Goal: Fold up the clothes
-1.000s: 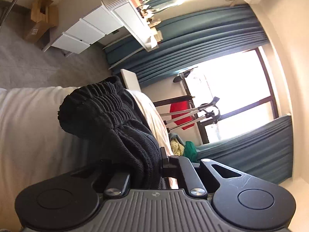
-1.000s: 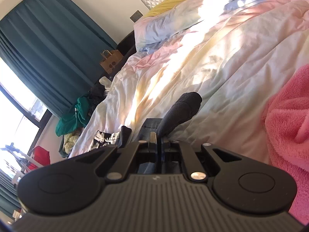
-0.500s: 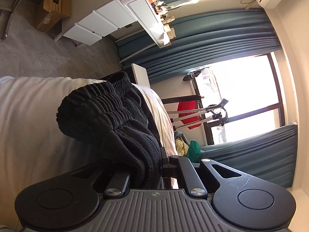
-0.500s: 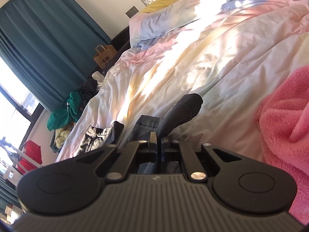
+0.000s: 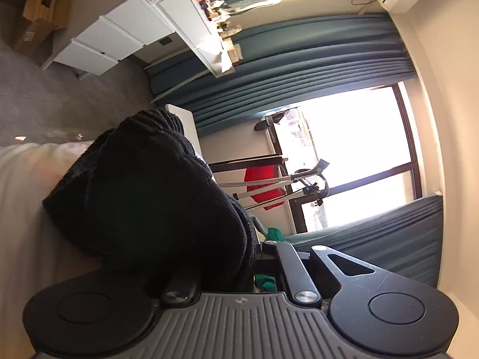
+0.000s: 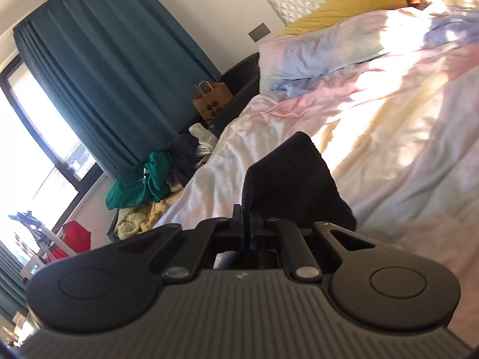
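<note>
Both pairs of jaws are clamped tight on a black knitted garment (image 5: 155, 197): the left gripper (image 5: 254, 257) pinches a thick ribbed bunch that bulges over its fingers, above the pale bedding (image 5: 21, 209), and the right gripper (image 6: 244, 224) nips a flat dark flap (image 6: 293, 179) that stands up over the pastel duvet (image 6: 404, 137), with teal curtains (image 6: 98, 83) behind

Left fingers (image 5: 257, 248) behind black knit (image 5: 155, 197)
</note>
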A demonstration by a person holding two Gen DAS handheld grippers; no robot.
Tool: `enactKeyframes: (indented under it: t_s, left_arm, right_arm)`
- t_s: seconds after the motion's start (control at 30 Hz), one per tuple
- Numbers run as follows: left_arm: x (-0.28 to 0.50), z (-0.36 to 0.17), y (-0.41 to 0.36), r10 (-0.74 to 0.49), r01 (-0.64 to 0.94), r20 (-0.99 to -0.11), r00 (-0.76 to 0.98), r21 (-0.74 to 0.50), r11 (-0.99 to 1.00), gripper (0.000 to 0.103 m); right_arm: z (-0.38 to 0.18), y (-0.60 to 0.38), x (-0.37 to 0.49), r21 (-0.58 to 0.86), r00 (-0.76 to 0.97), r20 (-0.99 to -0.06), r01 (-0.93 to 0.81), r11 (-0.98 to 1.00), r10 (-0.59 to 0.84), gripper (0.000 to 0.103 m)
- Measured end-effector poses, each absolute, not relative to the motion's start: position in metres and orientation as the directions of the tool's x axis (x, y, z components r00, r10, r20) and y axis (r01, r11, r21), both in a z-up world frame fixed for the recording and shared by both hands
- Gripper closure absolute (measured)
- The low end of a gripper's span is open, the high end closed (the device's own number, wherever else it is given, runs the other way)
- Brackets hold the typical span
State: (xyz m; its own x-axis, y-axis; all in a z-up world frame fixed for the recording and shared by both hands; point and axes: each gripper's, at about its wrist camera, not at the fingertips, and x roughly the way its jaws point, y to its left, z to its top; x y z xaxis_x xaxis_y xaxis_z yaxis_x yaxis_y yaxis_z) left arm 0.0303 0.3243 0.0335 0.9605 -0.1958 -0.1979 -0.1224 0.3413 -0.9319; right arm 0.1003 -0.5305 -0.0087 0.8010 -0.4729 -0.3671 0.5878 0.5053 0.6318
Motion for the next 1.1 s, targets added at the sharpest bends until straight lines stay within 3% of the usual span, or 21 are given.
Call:
enactKeyframes:
  t_s: [0.17,0.37,0.47,0.63,0.77,0.83,0.9,0.97,1.0,1.1]
  left_arm:
    - [0.128,0.044,0.320,-0.195,-0.146,-0.243,0.950,-0.900,0.410,0.096]
    - [0.240,0.017,0.301,-0.129,-0.259,-0.373,0.919,-0.816,0.517,0.096]
    - [0.277,-0.013,0.298,-0.103,-0.323,-0.450,0.887,-0.765,0.558,0.095]
    - [0.295,-0.038,0.298,-0.099,-0.329,-0.491,0.865,-0.706,0.627,0.089]
    - [0.278,-0.029,0.293,-0.098,-0.290,-0.470,0.877,-0.681,0.672,0.062]
    - [0.259,-0.018,0.288,-0.099,-0.264,-0.437,0.894,-0.692,0.672,0.048]
    - [0.229,-0.008,0.284,-0.091,-0.256,-0.398,0.913,-0.733,0.630,0.041]
    - [0.196,0.002,0.280,-0.075,-0.246,-0.353,0.933,-0.774,0.584,0.030]
    - [0.179,0.005,0.277,-0.062,-0.248,-0.341,0.938,-0.784,0.569,0.021]
    - [0.139,0.002,0.267,-0.054,-0.286,-0.364,0.930,-0.807,0.517,0.016]
  right_arm:
    - [0.006,-0.534,0.211,0.501,0.808,-0.343,0.589,0.634,-0.479,0.097]
    - [-0.029,-0.531,0.330,0.350,0.776,-0.412,0.618,0.703,-0.478,0.097]
    - [-0.056,-0.527,0.361,0.299,0.744,-0.466,0.642,0.706,-0.479,0.096]
    - [-0.080,-0.534,0.368,0.333,0.732,-0.534,0.643,0.690,-0.424,0.092]
    - [-0.074,-0.542,0.339,0.443,0.788,-0.516,0.581,0.683,-0.336,0.087]
    - [-0.067,-0.539,0.312,0.498,0.820,-0.482,0.545,0.675,-0.307,0.069]
    - [-0.059,-0.533,0.280,0.550,0.851,-0.440,0.507,0.663,-0.286,0.064]
    - [-0.051,-0.527,0.249,0.600,0.879,-0.396,0.466,0.650,-0.265,0.061]
    - [-0.050,-0.525,0.235,0.623,0.886,-0.387,0.455,0.636,-0.255,0.055]
    - [-0.057,-0.517,0.195,0.687,0.881,-0.420,0.465,0.558,-0.217,0.052]
